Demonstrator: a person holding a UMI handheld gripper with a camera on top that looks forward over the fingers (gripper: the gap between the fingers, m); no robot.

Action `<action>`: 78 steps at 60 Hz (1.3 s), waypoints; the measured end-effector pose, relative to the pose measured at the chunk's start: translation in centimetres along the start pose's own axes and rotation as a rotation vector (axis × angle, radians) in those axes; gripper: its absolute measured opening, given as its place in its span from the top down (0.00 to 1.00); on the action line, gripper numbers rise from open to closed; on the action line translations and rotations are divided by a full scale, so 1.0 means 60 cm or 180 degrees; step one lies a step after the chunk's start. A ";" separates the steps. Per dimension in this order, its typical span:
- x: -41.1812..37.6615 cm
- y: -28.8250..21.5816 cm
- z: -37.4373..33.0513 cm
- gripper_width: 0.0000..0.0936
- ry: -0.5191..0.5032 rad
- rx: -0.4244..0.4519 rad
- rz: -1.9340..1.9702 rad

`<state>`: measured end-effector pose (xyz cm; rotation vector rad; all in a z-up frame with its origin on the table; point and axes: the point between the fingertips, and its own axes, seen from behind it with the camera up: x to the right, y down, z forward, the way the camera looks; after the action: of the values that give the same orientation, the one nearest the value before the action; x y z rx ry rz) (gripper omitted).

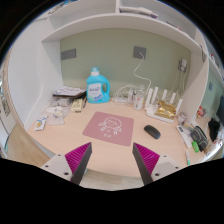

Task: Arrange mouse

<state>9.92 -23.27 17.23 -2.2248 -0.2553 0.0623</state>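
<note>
Parted tongs (113,160), distant mouse (152,131) indistinct

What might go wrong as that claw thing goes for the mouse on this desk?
The gripper is open, well short of the black mouse, which lies just off the pink mouse pad. The low, rounded mouse may slip from the fingers. Clutter sits close behind it: a white router and cables could get bumped or snagged. The blue detergent bottle looks safely out of the way.
</note>
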 end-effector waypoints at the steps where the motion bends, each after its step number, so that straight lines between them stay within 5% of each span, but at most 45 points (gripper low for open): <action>1: 0.004 0.003 0.001 0.09 0.0009 -0.0012 0.0011; 28: 0.281 0.123 0.149 0.10 0.0387 -0.0262 0.0189; 48: 0.406 0.088 0.347 0.09 0.0458 0.0016 0.0161; 78: 0.453 0.022 0.502 0.13 0.0268 0.0027 0.0143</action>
<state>32.67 4.81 -1.24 -2.2188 -0.1587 -0.0059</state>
